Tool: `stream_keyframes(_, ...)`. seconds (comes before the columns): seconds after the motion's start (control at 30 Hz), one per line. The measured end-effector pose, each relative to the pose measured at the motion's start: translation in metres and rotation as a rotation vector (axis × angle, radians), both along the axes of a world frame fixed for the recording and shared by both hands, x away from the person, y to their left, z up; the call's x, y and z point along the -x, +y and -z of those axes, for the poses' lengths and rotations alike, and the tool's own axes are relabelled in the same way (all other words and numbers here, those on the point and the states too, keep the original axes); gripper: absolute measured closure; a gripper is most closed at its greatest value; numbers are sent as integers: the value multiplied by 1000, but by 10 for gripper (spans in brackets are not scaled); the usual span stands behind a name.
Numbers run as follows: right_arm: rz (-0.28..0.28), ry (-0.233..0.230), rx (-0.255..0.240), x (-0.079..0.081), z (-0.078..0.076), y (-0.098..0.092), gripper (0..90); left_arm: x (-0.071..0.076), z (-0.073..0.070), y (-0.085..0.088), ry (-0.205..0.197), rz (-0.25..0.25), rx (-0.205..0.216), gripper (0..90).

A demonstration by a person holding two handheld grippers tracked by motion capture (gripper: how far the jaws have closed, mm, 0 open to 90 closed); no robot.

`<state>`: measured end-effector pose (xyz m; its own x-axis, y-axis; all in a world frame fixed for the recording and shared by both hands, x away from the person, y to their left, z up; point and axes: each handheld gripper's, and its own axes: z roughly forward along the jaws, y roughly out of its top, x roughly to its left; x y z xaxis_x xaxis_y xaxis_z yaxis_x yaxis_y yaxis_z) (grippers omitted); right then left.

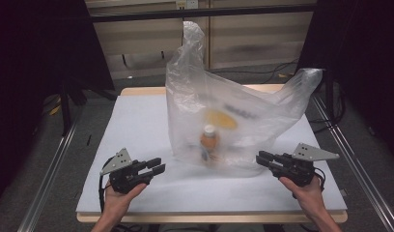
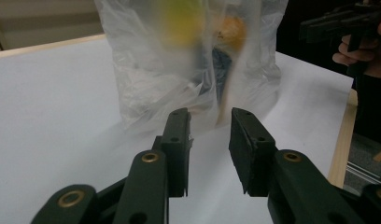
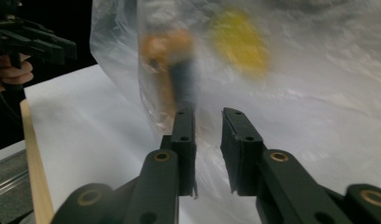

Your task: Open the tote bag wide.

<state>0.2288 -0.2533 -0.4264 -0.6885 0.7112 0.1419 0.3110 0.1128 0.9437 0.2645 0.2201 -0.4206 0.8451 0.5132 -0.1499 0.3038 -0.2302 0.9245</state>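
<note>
A clear plastic bag (image 1: pixel 224 111) stands upright in the middle of the white table top (image 1: pixel 137 121), its handles sticking up. Inside it stands a small bottle (image 1: pixel 209 140) with orange contents and a white cap, with a blurred yellow item (image 1: pixel 223 119) behind it. My left gripper (image 1: pixel 159 166) lies low to the bag's left, a short way off it; its jaws stand a narrow gap apart with nothing between them (image 2: pixel 209 123). My right gripper (image 1: pixel 260 157) points at the bag's lower right corner, jaws also slightly apart and empty (image 3: pixel 208 122). The bottle (image 3: pixel 172 60) shows blurred through the plastic.
The table top rests on a wooden board whose edge (image 1: pixel 137 91) shows at the back. Metal rails (image 1: pixel 50 169) run along both sides. Dark stands and cables lie on the floor behind. Bare white surface lies left of the bag.
</note>
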Motion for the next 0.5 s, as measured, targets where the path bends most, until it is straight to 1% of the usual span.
stream_keyframes(0.03, 0, 0, 0, 0, 0, 0, 762, 0, 0, 0, 0, 0, 0, 716)
stream_keyframes(0.07, -25, 2, -6, -3, -3, 3, 804, -1, -3, -3, -2, 10, 3, 726)
stream_keyframes(0.1, -29, 4, -7, -4, -5, 4, 823, -2, -5, -6, -2, 19, 5, 741)
stream_keyframes(0.13, -29, 4, -7, -4, -5, 4, 823, -3, -7, -8, -3, 26, 4, 741)
stream_keyframes(0.17, -46, 9, -11, -6, -9, 7, 846, -6, -10, -13, -3, 49, 9, 777)
stream_keyframes(0.2, -51, 6, -11, -7, -9, 7, 858, -6, -10, -13, -3, 49, 9, 791)
stream_keyframes(0.23, -51, 6, -11, -7, -9, 7, 858, -7, -12, -16, -4, 56, 4, 791)
stream_keyframes(0.27, -55, 7, -13, -9, -11, 8, 869, -9, -15, -19, -2, 68, 8, 808)
stream_keyframes(0.3, -62, 13, -19, -11, -13, 10, 886, -10, -17, -22, -5, 78, 3, 854)
stream_keyframes(0.4, -61, 10, -21, -15, -16, 12, 900, -14, -21, -29, -10, 91, 5, 888)
stream_keyframes(0.43, -61, 10, -21, -15, -16, 12, 900, -16, -23, -32, -12, 94, 2, 895)
stream_keyframes(0.47, -59, 5, -19, -17, -18, 12, 900, -17, -24, -33, -14, 93, -11, 895)
stream_keyframes(0.5, -57, 11, -19, -18, -19, 13, 900, -19, -26, -36, -14, 98, -14, 900)
